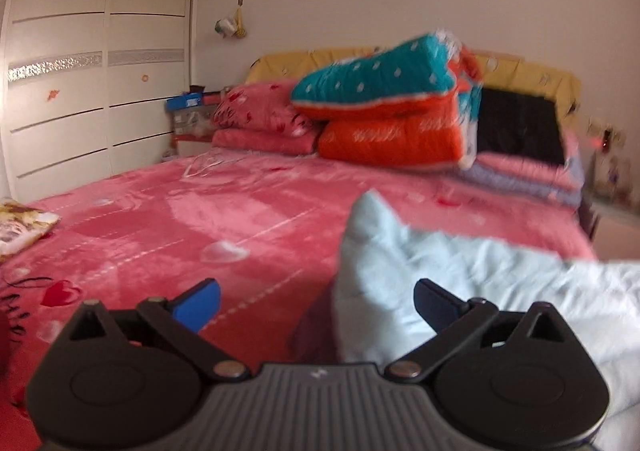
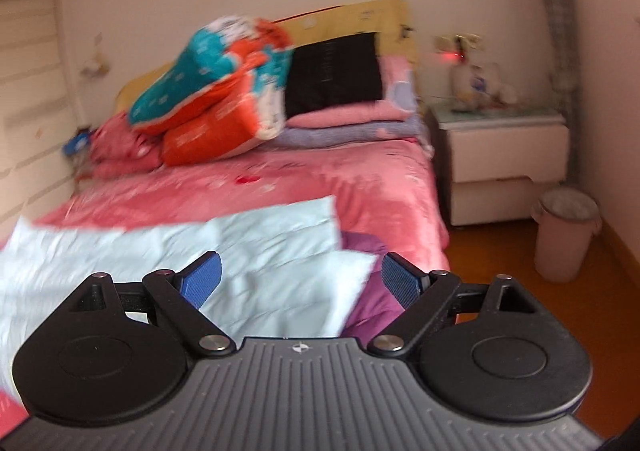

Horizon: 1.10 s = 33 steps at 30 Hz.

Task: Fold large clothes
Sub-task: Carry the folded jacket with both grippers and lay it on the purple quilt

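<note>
A large pale blue garment [image 1: 460, 275] lies rumpled on the pink bed [image 1: 180, 219], one corner standing up in a peak. It also shows in the right wrist view [image 2: 240, 251], spread flat near the bed's foot, with purple cloth [image 2: 372, 299] under its right edge. My left gripper [image 1: 316, 303] is open, its jaws wide apart, over the garment's left edge. My right gripper [image 2: 300, 283] is open above the garment's right part. Neither holds anything.
Folded quilts in teal and orange [image 1: 392, 107] and pink pillows [image 1: 260, 119] are piled at the headboard. A white wardrobe [image 1: 96, 59] stands left. A white nightstand [image 2: 504, 155] and a pink bin [image 2: 564, 235] stand right of the bed on the wooden floor.
</note>
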Available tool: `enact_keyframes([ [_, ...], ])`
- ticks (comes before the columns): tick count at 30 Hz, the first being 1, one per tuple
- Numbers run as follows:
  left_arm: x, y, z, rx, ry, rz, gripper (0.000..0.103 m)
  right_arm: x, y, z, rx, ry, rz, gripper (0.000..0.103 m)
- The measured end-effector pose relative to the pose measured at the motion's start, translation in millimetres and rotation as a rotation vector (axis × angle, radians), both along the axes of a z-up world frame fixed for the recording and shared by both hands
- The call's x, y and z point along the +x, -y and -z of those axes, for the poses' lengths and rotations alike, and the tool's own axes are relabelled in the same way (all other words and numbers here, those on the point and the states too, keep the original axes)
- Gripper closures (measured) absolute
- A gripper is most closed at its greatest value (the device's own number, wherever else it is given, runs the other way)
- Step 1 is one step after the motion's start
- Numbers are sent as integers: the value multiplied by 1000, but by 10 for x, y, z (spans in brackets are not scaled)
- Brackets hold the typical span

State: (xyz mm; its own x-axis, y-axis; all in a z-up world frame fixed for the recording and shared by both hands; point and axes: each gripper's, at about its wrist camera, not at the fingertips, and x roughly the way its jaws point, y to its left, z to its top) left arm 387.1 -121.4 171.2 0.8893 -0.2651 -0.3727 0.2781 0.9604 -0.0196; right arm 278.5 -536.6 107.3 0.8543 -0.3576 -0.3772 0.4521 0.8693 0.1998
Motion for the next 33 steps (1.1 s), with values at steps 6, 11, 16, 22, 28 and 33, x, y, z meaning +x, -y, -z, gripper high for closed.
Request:
enact_keyframes([
  [6, 212, 349, 192, 36, -45, 61, 2, 320, -283, 85, -87, -45, -184, 0],
  [11, 504, 498, 431, -36, -146, 47, 1, 595, -67, 378, -1, -159, -158, 0],
  [16, 644, 682, 600, -69, -207, 16, 0, 572, 266, 572, 110, -179, -33, 0],
  [22, 512, 513, 482, -173, -214, 17, 1, 508, 284, 628, 155, -177, -21, 0],
  [28, 46, -67, 111, -324, -143, 61, 1, 86, 183, 391, 138, -71, 65, 0],
  [33, -463, -476, 96, -281, -117, 48, 1, -479, -15, 240, 134, 27, 133, 0],
])
